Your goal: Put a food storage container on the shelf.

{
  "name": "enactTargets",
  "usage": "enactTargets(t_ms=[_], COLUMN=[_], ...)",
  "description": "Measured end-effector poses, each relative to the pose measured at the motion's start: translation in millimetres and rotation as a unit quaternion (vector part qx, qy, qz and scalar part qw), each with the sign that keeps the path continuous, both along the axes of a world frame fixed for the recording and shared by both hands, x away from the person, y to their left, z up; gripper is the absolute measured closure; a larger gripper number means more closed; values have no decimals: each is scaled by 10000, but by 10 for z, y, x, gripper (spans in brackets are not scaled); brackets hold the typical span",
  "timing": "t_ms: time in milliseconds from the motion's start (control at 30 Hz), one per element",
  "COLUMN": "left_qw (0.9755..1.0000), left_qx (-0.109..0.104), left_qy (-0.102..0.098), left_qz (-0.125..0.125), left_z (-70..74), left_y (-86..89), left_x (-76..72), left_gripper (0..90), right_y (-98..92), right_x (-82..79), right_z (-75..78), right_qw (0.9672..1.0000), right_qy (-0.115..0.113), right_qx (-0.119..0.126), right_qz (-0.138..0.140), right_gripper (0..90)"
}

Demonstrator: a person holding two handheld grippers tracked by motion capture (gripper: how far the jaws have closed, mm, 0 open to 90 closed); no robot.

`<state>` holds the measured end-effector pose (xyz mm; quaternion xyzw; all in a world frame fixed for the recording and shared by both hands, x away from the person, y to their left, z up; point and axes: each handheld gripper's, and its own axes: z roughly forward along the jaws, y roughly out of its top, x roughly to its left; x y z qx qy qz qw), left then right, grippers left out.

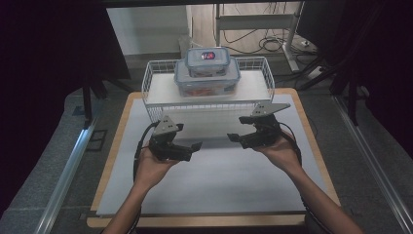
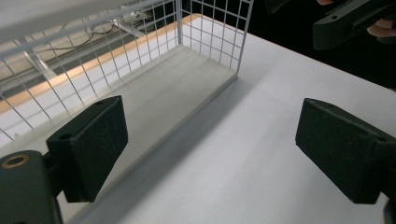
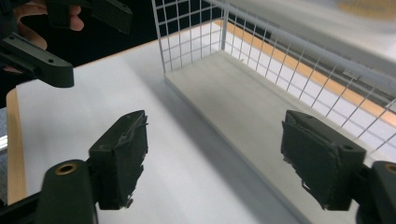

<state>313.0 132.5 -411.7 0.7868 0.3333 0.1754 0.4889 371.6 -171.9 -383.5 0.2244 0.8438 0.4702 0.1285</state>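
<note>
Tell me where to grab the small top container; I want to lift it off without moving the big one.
Grip the small container by its short left and right sides, just under the lid, coming from above. It sits centred on the larger container's lid inside the wire basket, so the sides look free.

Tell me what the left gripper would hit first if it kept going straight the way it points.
Probably the right gripper. In the high view the left gripper points across the table at it, with bare white tabletop between them. Depth is unclear; it might pass just in front.

- We are seeing a grey floor (image 1: 44, 161) lying dim around the table (image 1: 117, 146).
- Cables (image 1: 265, 45) are trailing behind, beneath a metal frame (image 1: 292, 34).
</note>
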Motion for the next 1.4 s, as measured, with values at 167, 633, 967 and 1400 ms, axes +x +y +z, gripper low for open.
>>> enactTargets(t_ms=[167, 633, 967, 1400], left_qw=[10000, 9995, 9995, 9981], left_qx=[44, 77, 51, 256], left_qy=[61, 252, 264, 353], left_qz=[-13, 166, 156, 445], left_z=[-89, -376, -533, -829], left_y=[-13, 62, 159, 319], left_x=[-71, -340, -530, -720], left_gripper=[64, 16, 16, 17], right_y=[-63, -266, -416, -707], right_x=[-81, -310, -476, -595], right_z=[-123, -362, -540, -791], right_qw=[10000, 9996, 9994, 9987], right_qy=[38, 249, 286, 285], right_qx=[-55, -72, -158, -157], right_qz=[-44, -111, -116, -384], right_gripper=[167, 56, 18, 13])
